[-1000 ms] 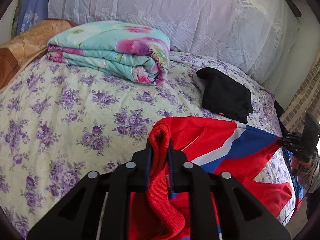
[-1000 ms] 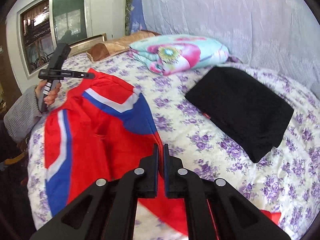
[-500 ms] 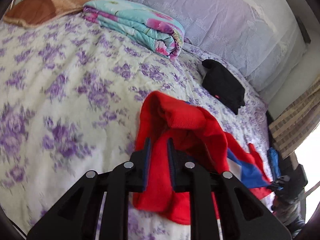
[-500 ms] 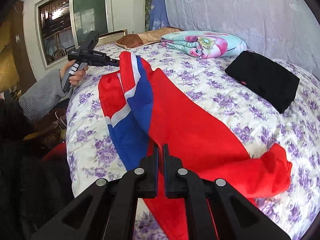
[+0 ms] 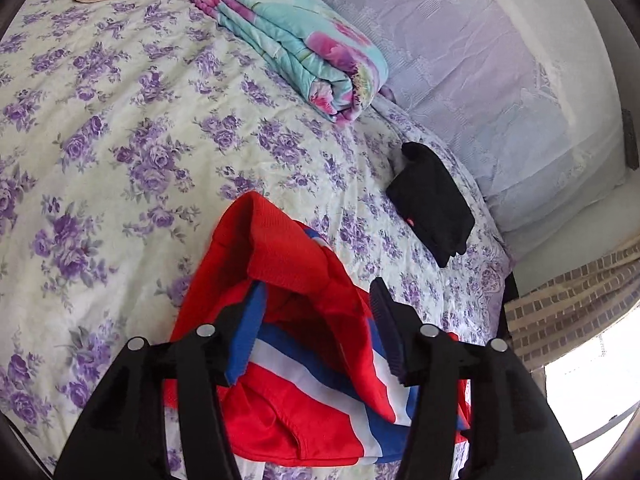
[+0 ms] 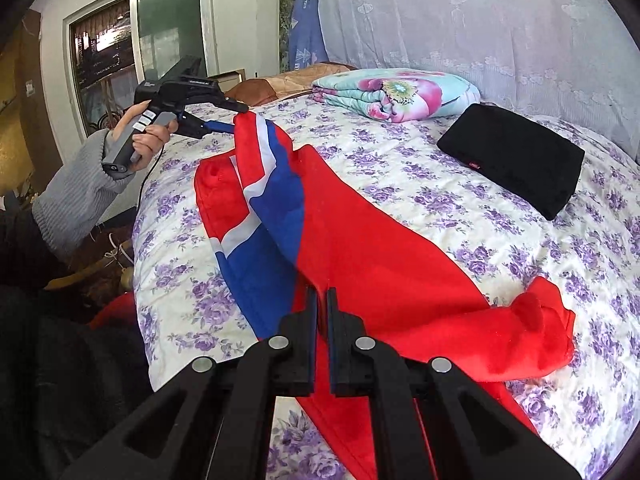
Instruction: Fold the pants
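Observation:
The red pants [image 6: 360, 248] with blue and white stripes lie stretched across the flowered bed [image 6: 460, 216]. In the left wrist view they [image 5: 288, 264] are bunched between and below my fingers. My left gripper [image 5: 316, 320] is open, its jaws wide apart over the waistband end. It also shows in the right wrist view [image 6: 236, 118], held in a hand at the pants' far end. My right gripper [image 6: 322, 300] is shut on the pants' near edge. A red cuff [image 6: 540, 320] lies crumpled at the right.
A folded black garment [image 6: 516, 164] lies on the bed's right side. A folded floral quilt [image 6: 396, 94] and a brown pillow [image 6: 288, 82] lie at the head. A lace-covered wall [image 6: 480, 20] is behind. A window [image 6: 140, 48] is at the left. The bed edge [image 6: 140, 280] is near.
My left gripper has opened and let go of the red waistband, which now lies loose on the bed. My right gripper stays shut on the pants.

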